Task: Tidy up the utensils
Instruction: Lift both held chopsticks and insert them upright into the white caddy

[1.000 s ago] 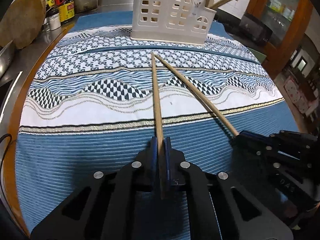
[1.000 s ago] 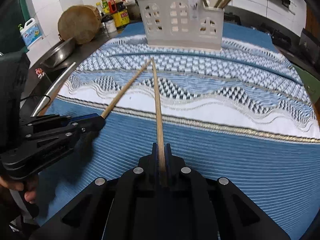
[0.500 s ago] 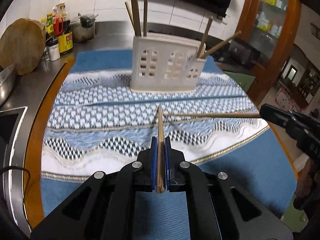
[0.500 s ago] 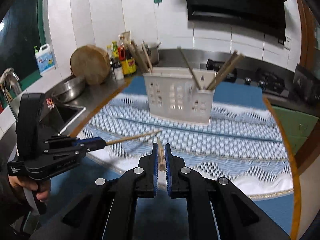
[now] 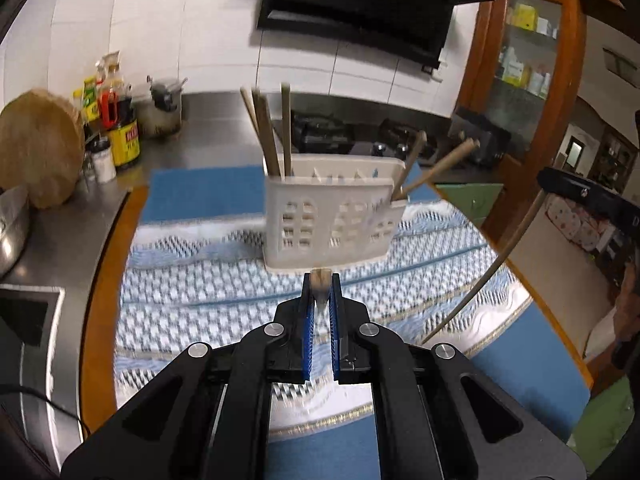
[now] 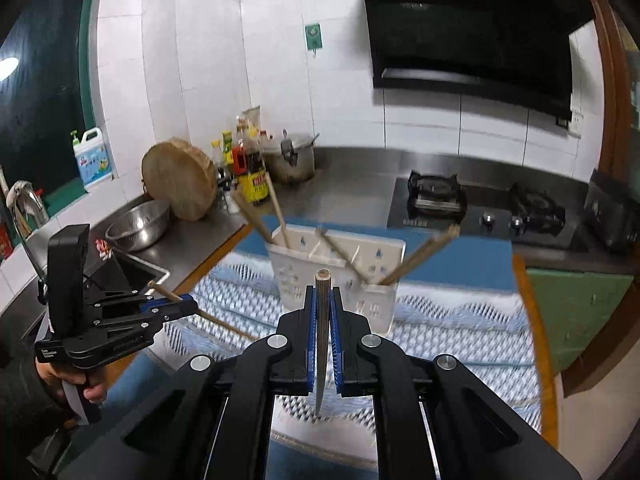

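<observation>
Both my tools pinch a chopstick each, left tool (image 5: 320, 280) and right tool (image 6: 322, 292) clear of the tabletop (image 5: 192, 296), tips down so they can drop into the white utensil holder (image 5: 332, 224) just ahead.

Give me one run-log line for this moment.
left gripper: shut on chopstick | right gripper: shut on chopstick | holder: ahead

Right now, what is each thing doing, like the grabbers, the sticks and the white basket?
Left gripper: shut on a chopstick, lifted off the cloth.
Right gripper: shut on another chopstick, lifted too.
White holder: upright on the patterned cloth, chopsticks leaning at both ends.
Stove: no flame seen.
</observation>
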A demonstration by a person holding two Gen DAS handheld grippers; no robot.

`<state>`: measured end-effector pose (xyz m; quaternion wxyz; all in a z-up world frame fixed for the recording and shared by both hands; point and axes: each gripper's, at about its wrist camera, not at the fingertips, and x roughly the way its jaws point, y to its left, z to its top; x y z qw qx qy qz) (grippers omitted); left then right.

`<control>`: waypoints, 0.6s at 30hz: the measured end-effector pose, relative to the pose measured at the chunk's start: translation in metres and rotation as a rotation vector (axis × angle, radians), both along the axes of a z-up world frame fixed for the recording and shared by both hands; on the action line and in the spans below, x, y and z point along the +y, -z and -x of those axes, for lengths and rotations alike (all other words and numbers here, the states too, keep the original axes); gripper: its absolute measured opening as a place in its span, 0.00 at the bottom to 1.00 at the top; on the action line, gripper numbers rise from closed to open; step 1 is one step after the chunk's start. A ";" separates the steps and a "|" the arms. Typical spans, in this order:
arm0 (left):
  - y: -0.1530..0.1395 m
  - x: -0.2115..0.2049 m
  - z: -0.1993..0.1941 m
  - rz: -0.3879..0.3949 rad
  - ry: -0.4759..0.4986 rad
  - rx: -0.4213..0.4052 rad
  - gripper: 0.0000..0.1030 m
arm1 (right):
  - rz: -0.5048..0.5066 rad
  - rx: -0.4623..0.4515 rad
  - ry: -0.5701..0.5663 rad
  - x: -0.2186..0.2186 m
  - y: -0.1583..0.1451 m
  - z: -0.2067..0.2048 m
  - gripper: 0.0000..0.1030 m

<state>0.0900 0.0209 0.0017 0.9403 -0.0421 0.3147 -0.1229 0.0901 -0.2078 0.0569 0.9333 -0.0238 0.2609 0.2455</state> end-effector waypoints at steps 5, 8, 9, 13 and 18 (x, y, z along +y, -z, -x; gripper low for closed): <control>-0.030 0.003 -0.013 0.012 0.006 -0.056 0.05 | -0.002 -0.071 -0.004 -0.006 -0.038 -0.017 0.06; -0.054 0.003 -0.020 0.022 0.013 -0.104 0.05 | 0.012 -0.141 0.007 -0.006 -0.063 -0.030 0.06; -0.063 0.002 -0.023 0.031 0.017 -0.121 0.05 | 0.013 -0.153 0.011 -0.006 -0.068 -0.034 0.06; -0.092 -0.004 -0.032 0.038 0.027 -0.195 0.05 | 0.014 -0.193 0.028 -0.001 -0.085 -0.056 0.06; -0.119 -0.006 -0.052 0.054 -0.010 -0.273 0.05 | 0.016 -0.214 0.047 0.006 -0.088 -0.084 0.06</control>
